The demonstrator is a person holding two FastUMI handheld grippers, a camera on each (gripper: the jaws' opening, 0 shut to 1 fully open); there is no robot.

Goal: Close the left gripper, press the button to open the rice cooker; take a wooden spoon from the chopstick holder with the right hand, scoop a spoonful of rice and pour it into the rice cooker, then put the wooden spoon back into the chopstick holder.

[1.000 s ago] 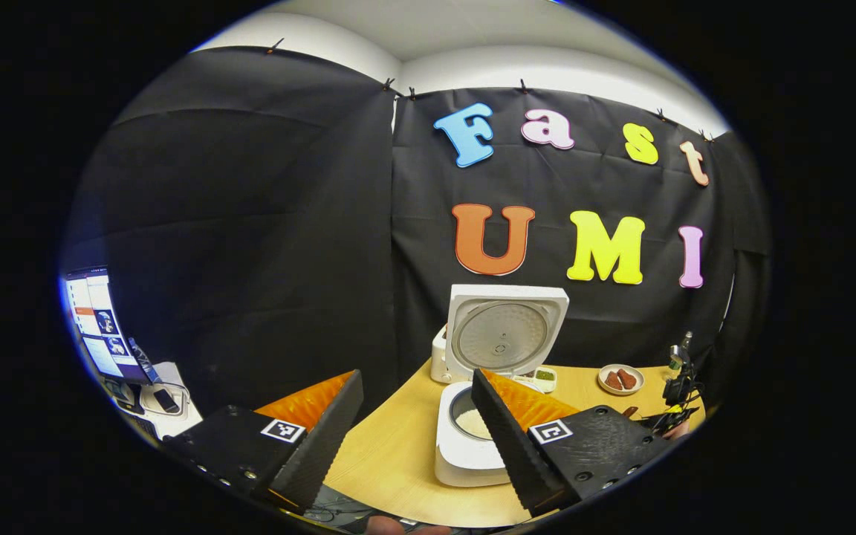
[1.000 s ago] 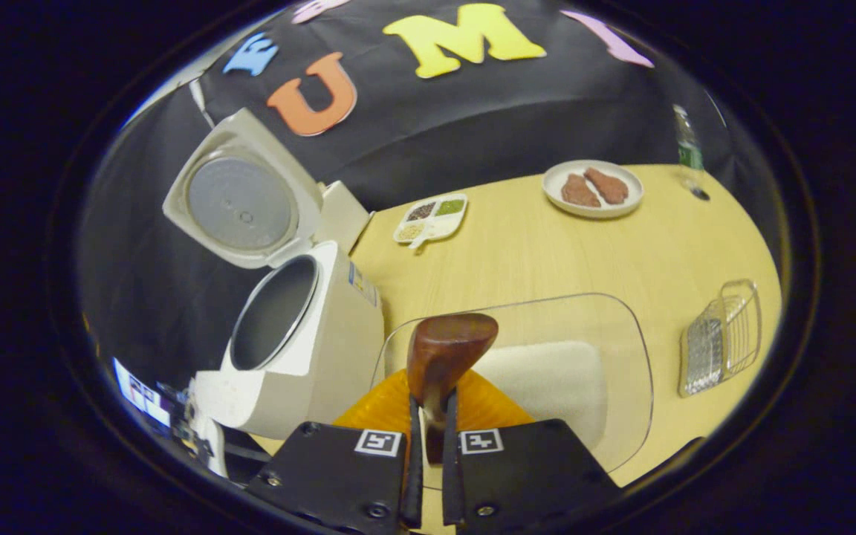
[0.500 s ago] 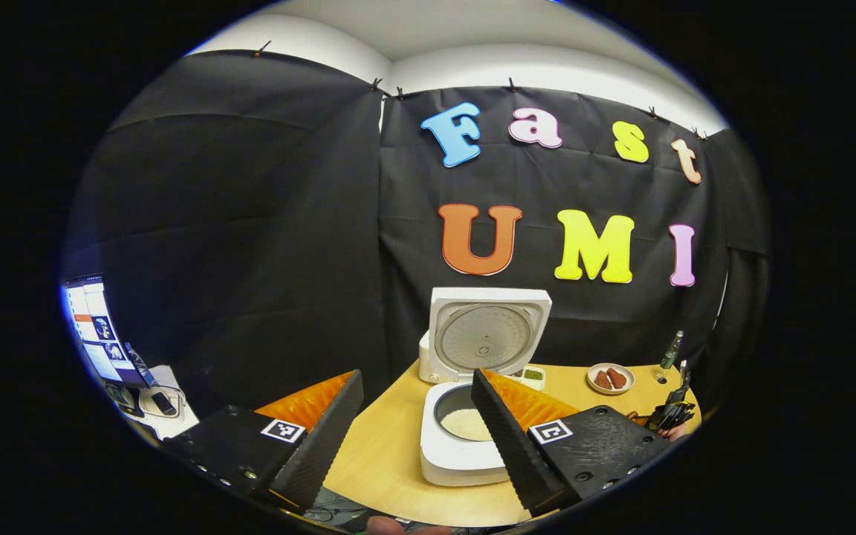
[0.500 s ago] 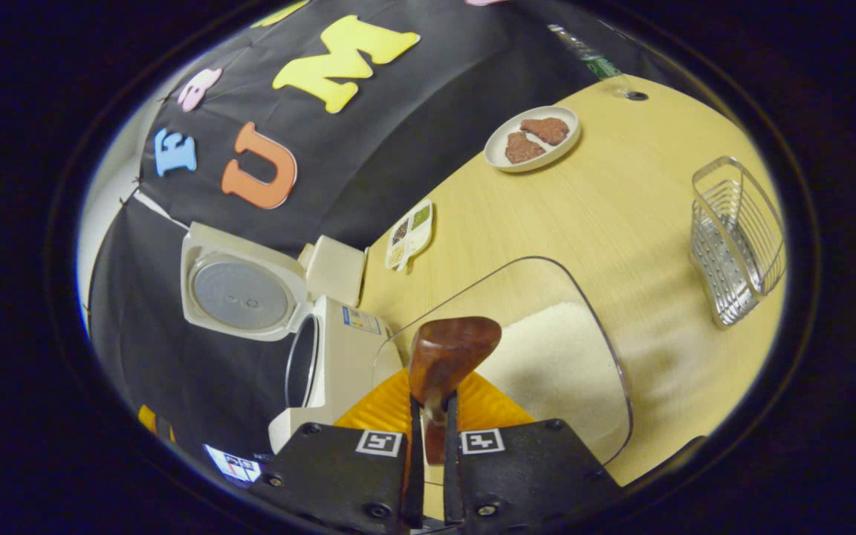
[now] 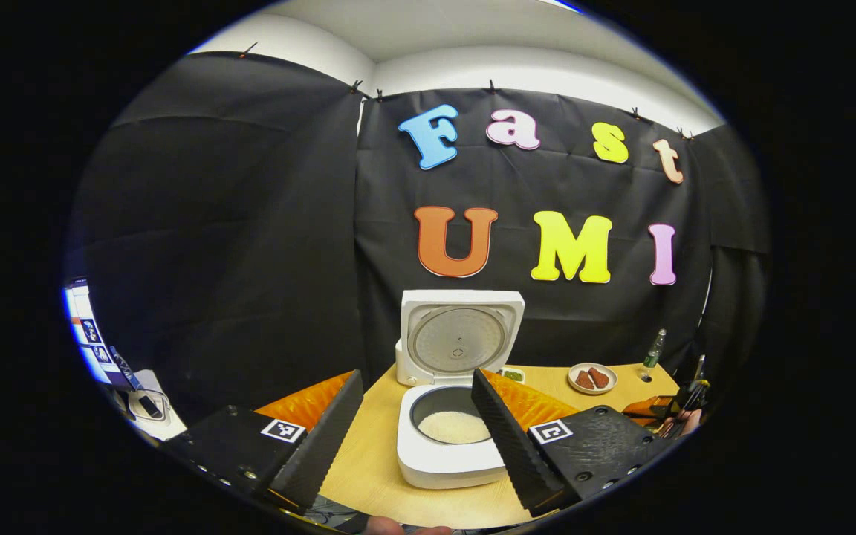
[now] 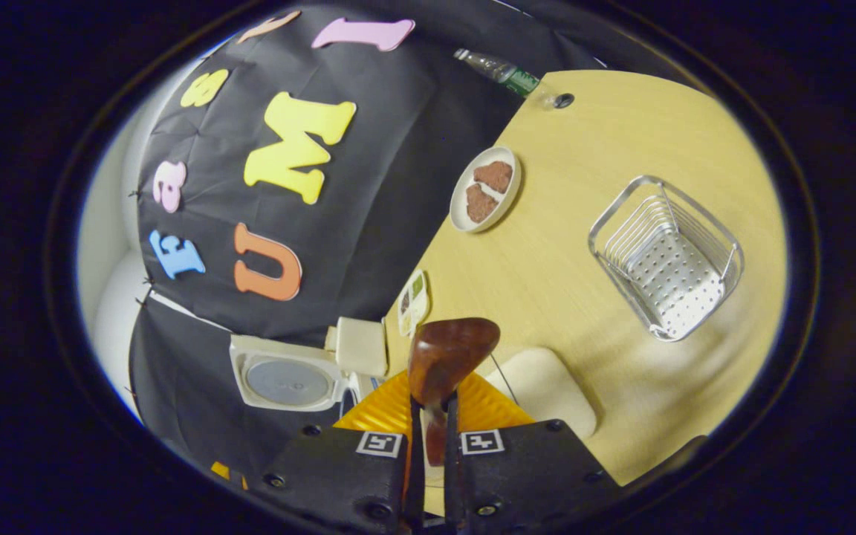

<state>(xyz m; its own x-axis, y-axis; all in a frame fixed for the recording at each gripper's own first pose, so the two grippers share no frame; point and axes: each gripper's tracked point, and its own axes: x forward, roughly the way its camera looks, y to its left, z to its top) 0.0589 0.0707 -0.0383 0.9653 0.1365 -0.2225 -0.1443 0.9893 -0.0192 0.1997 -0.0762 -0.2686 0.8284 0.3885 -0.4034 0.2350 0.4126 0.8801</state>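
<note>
Rice cooker [image 5: 452, 438] gapes, white rice inside; left jaws wide, right jaws clamp wooden spoon [image 6: 446, 357].

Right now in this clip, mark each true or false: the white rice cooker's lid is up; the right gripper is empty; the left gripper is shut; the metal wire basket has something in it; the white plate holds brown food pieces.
1. The white rice cooker has its lid up: true, and pale rice lies in its pot.
2. The right gripper is empty: false. Both fingers press on the brown wooden spoon.
3. The left gripper is shut: false. Its fingers stand wide apart, holding nothing.
4. The metal wire basket has something in it: false. Its perforated floor is bare.
5. The round white plate holds brown food pieces: true, two of them.
</note>
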